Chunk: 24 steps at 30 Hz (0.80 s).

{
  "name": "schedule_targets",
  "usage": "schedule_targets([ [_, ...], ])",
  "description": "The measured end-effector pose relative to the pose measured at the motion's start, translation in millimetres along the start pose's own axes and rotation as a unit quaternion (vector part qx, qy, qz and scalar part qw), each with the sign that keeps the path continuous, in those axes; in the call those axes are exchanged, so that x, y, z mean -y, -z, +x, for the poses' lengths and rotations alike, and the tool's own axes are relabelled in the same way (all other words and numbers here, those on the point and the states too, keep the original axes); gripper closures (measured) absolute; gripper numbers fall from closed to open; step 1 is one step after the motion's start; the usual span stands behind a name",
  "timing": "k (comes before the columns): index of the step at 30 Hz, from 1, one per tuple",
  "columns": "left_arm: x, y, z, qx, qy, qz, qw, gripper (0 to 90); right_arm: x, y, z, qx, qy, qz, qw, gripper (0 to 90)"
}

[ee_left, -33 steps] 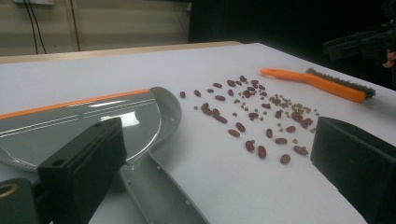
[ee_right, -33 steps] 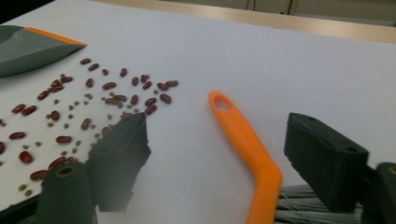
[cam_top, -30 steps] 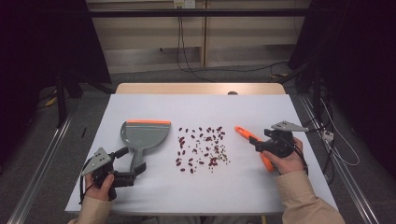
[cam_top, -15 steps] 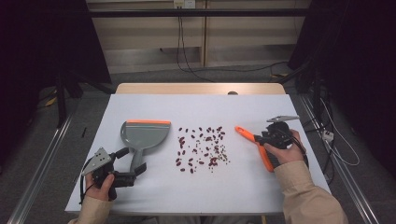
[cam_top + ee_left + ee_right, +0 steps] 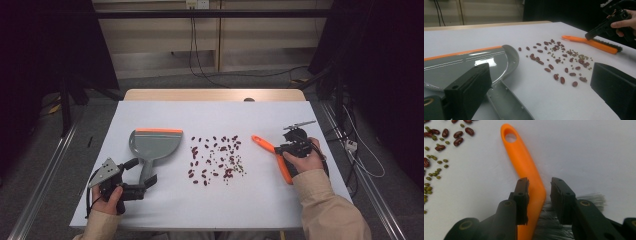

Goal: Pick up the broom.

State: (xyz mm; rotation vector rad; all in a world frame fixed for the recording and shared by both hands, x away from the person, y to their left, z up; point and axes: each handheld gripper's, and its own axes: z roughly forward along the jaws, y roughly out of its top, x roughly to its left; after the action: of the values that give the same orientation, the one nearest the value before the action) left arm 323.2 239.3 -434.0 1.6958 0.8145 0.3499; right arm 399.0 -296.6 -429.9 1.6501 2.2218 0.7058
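Note:
Red beans and small green beans [image 5: 215,157] [image 5: 559,62] lie scattered mid-table. A grey dustpan [image 5: 154,145] [image 5: 474,62] with an orange lip rests left of them, its handle pointing toward me. My left gripper [image 5: 142,184] [image 5: 536,82] is open, one jaw on either side of that handle. An orange brush [image 5: 270,150] [image 5: 596,43] [image 5: 524,162] lies right of the beans. My right gripper [image 5: 281,150] [image 5: 539,183] [image 5: 590,35] has just been closing on the brush. One pad now presses its orange back and the other its dark bristles.
The white tabletop [image 5: 300,115] has a wooden strip along its far edge [image 5: 215,95]. Cables run on the floor behind the table and at its right [image 5: 360,160]. Metal rails flank the table on both sides.
The right gripper has come down a little onto the brush and its jaws have closed around it. The left gripper, dustpan and beans have stayed put.

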Motion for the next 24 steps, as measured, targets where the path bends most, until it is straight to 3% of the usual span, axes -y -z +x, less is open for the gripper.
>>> schedule_targets([
  [5,0.1,-0.1,-0.3,0.000,0.000,0.000,1.0000,3.0,-1.6,-8.5,3.3,0.001,0.006,0.023,0.9997,67.2],
  [9,0.1,-0.4,-0.3,0.001,-0.002,0.001,1.0000,3.0,-7.9,-16.5,11.3,0.019,0.018,0.054,0.9982,65.2],
  [16,-0.1,-1.2,-0.7,0.000,-0.004,0.002,1.0000,3.0,-11.7,-17.5,5.9,0.009,-0.004,0.068,0.9976,68.8],
  [24,-0.7,-0.8,-0.2,-0.002,-0.005,-0.001,1.0000,3.0,-17.9,-18.2,7.9,0.015,0.003,0.088,0.9960,69.7],
])
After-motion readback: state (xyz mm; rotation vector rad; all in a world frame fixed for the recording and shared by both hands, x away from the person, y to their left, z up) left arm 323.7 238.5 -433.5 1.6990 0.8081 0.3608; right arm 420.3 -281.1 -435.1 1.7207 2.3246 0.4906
